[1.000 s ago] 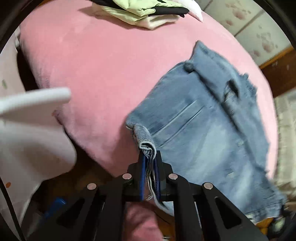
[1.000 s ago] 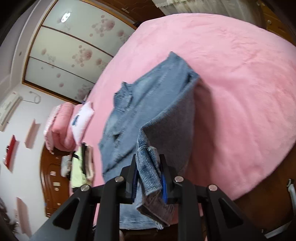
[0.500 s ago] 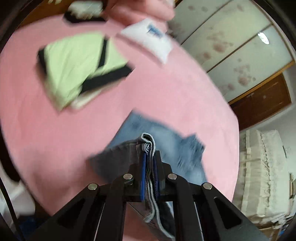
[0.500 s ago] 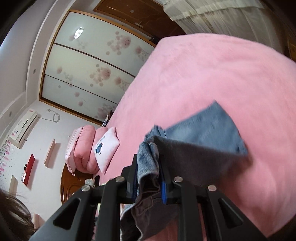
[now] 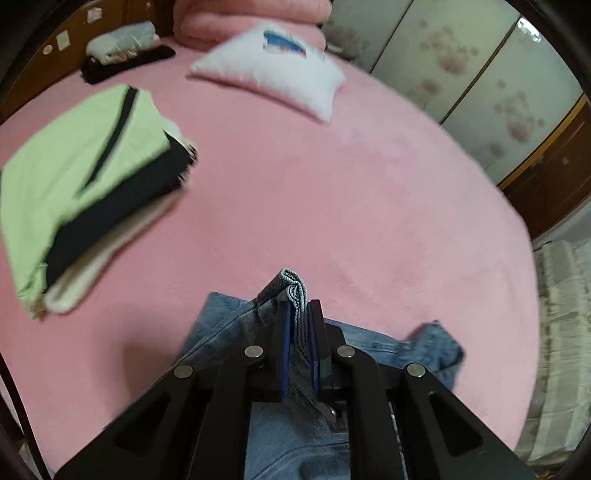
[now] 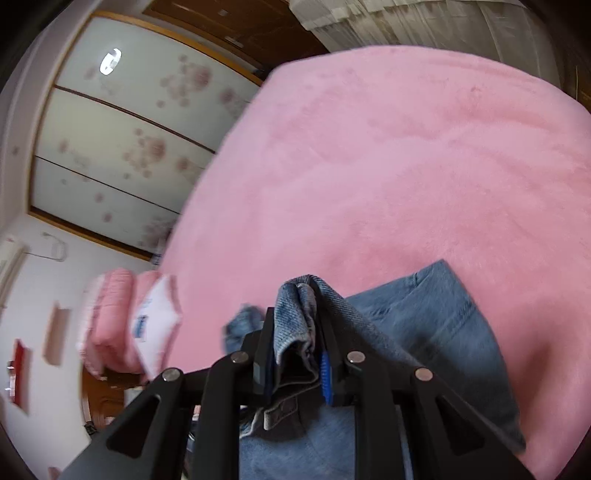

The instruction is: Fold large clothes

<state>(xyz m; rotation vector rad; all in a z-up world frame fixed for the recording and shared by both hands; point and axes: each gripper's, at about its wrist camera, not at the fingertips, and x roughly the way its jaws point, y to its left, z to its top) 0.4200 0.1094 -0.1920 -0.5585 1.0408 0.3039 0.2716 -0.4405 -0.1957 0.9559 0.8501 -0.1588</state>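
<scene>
A blue denim garment (image 5: 373,345) lies at the near edge of a pink bed (image 5: 332,192). My left gripper (image 5: 298,314) is shut on a bunched edge of the denim, held above the bed. My right gripper (image 6: 297,325) is shut on another bunched edge of the same denim garment (image 6: 436,325), which drapes down and right onto the bed (image 6: 388,166). Most of the garment is hidden under the grippers.
A stack of folded clothes, light green on top (image 5: 77,181), lies at the left of the bed. A white pillow (image 5: 273,66) and a pink rolled quilt (image 5: 251,14) are at the head. Sliding wardrobe doors (image 5: 480,74) stand to the right.
Both grippers have swung the denim up and forward over the bed toward the pillow. The folded stack is now at the left, and less of the garment shows.
</scene>
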